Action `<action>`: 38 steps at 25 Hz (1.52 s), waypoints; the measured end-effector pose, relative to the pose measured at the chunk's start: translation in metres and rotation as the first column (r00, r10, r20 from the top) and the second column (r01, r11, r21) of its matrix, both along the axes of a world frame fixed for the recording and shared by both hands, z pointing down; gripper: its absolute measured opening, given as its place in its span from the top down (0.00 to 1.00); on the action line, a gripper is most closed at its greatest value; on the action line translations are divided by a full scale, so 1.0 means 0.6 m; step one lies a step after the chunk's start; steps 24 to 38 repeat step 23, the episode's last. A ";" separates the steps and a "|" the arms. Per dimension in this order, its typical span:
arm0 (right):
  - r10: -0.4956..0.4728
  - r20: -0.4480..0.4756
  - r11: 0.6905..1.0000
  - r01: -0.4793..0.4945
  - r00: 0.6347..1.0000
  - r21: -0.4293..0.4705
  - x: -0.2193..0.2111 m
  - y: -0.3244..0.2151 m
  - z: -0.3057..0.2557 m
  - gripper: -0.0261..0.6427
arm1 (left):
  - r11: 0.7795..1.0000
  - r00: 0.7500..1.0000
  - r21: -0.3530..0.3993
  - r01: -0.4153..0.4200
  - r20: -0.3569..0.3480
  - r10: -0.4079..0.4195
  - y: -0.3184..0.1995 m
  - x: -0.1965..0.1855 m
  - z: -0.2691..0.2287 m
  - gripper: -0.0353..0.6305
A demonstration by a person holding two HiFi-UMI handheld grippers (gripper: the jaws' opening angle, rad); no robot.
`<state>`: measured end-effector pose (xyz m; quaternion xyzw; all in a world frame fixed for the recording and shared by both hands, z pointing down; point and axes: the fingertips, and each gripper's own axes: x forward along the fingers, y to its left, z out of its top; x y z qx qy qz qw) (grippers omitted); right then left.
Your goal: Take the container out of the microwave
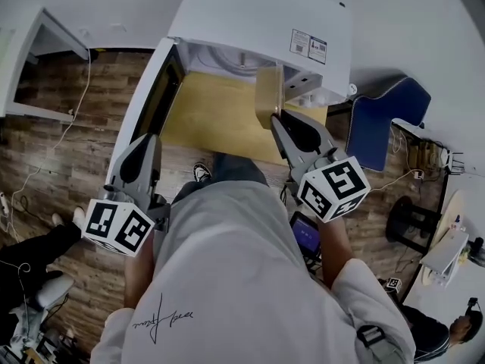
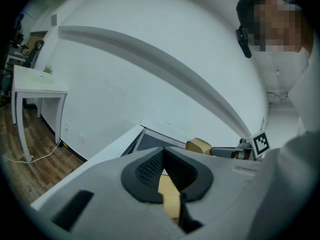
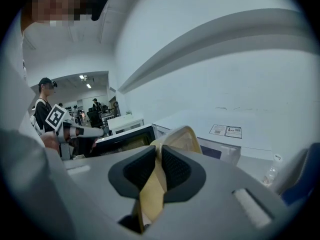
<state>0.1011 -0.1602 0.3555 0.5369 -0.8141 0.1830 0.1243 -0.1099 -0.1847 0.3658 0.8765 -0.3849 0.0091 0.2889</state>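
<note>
The tan rounded plastic container (image 1: 269, 97) hangs just before the white microwave (image 1: 258, 21), its long axis pointing into the open front. The right gripper (image 1: 275, 120) is closing on its wall. The left gripper (image 1: 149, 139) is closed and empty.

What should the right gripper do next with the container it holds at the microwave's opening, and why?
Probably draw the container back toward you, clear of the microwave. The right gripper, its jaws closing, pinches the container's rim. The container hangs just outside the opening, above the table, and the door stands open, so the way back looks free.
</note>
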 end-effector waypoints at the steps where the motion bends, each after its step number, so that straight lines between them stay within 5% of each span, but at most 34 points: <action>1: -0.002 -0.004 1.000 0.002 1.000 -0.002 -0.001 0.000 0.002 0.88 | 1.000 1.000 -0.004 0.002 -0.001 -0.002 0.000 -0.001 0.002 0.96; 38: -0.054 0.022 0.998 0.054 0.998 -0.016 -0.029 0.010 0.005 0.88 | 0.998 0.999 -0.032 -0.047 -0.002 0.047 0.022 0.011 0.021 0.96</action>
